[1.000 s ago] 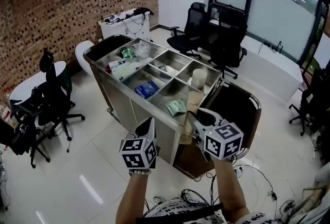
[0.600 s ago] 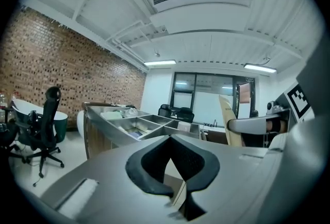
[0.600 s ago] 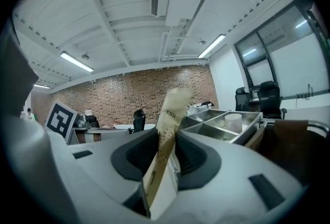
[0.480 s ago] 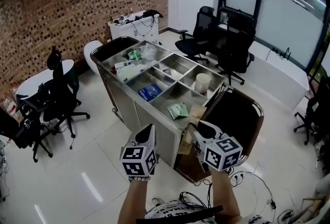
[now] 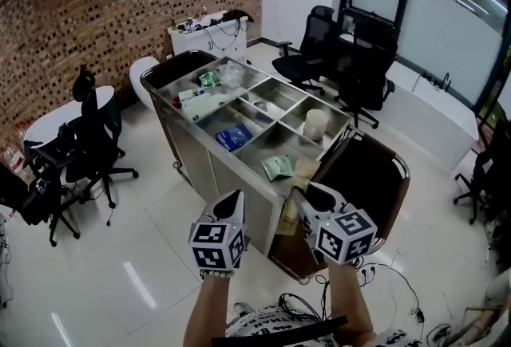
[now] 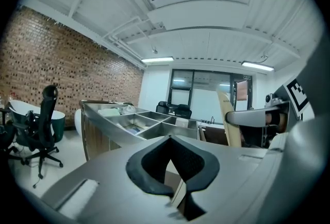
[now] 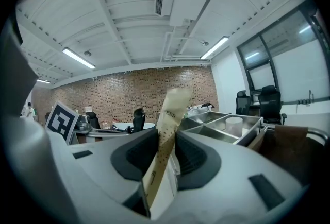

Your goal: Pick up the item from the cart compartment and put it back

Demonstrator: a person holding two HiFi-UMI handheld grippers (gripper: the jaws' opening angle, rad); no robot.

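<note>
My right gripper (image 5: pixel 300 194) is clamped on the tan packet (image 7: pixel 166 125), which stands nearly upright between its pads with its long axis tipped slightly to the far side. The cart (image 5: pixel 231 158) lies ahead. Its near-right compartment (image 5: pixel 281 147) is just beyond this hand, while my left gripper (image 6: pixel 172 138), closed on nothing, sits further left.

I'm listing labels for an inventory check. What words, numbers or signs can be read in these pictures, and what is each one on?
"END": on the upper end of the tan packet clamped in the right claw.
Smaller print lower on that packet: too small to read.
Marker cube on the right claw: black-and-white square patterns, no words.
Blue pack and green pack in the cart: print too blurred to read.
</note>
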